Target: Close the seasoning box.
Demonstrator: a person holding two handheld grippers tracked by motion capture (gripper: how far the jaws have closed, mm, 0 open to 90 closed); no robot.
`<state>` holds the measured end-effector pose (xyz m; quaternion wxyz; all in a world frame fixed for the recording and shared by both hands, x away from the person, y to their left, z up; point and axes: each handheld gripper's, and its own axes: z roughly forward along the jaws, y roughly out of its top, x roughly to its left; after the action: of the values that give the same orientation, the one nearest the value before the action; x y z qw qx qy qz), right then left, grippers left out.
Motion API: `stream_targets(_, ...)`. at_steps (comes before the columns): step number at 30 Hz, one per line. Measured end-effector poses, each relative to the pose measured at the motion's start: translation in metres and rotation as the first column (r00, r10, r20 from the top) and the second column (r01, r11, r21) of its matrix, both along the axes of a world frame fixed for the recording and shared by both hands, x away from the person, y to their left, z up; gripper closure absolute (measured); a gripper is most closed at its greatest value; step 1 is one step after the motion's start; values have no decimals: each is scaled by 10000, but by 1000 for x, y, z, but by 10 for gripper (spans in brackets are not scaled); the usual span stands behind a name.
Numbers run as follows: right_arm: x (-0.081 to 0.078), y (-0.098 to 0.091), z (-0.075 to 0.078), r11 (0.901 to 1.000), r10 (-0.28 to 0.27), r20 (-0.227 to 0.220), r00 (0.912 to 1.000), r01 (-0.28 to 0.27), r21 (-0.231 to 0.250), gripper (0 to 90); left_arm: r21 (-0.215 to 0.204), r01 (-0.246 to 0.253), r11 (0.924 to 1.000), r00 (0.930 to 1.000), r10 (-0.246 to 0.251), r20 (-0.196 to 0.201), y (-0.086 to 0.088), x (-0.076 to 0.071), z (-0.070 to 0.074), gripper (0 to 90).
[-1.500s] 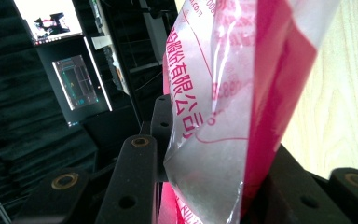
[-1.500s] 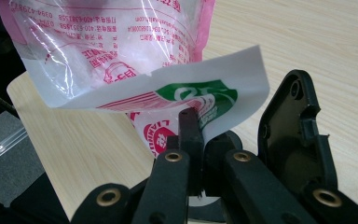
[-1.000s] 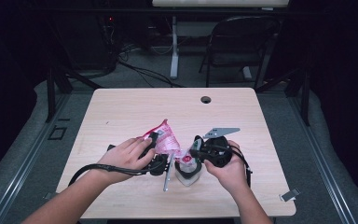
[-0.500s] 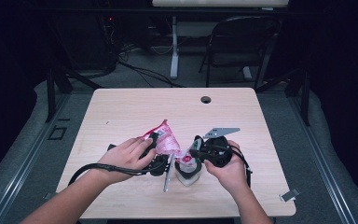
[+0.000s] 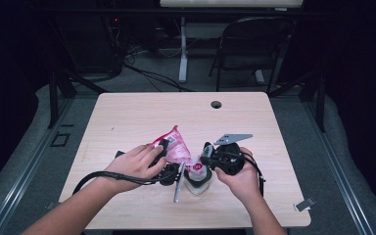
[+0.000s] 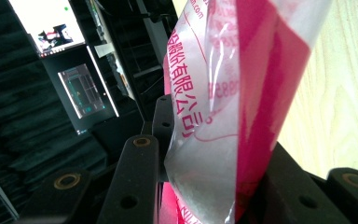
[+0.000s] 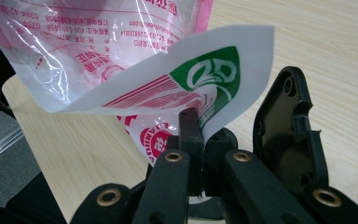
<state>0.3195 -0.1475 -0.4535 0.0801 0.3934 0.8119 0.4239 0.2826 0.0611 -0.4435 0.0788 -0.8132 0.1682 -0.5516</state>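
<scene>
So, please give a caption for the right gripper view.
Right tool pinching a white paper label beside pink plastic bag.

The pink-and-clear bag (image 6: 223, 93) carries red Chinese print, with "有限公司" legible. In the right gripper view, upside-down digits read "400-6383988". The rest is unreadable.
</scene>
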Motion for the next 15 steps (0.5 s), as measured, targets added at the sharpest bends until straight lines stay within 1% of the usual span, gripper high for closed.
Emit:
stream_targets(3,0,0,-1,10000,-15,17,10000,15,-29,900,40,49,10000,10000,-49,66,-1,-1,0,738)
stream_targets(4,0,0,-1,9999,7,-29,10000,-7,-115,900,108,61,9999,9999,-62,89,-2,-1,0,738)
stream_targets(6,0,1,-2,10000,-37,-42,10000,37,-74,900,150,118,9998,9998,-120,142,-3,-2,-1,739)
stream_targets(8,0,2,-2,10000,-53,-32,10000,53,-57,900,198,121,9997,9998,-123,128,-3,-2,-1,739)
stream_targets(10,1,2,-3,9999,-31,27,10000,31,-153,900,236,170,9996,9997,-174,154,-3,-2,-1,739)
stream_targets(15,1,3,-3,9999,-37,-5,10000,37,-131,900,292,179,9994,9997,-184,165,-4,-2,0,745)
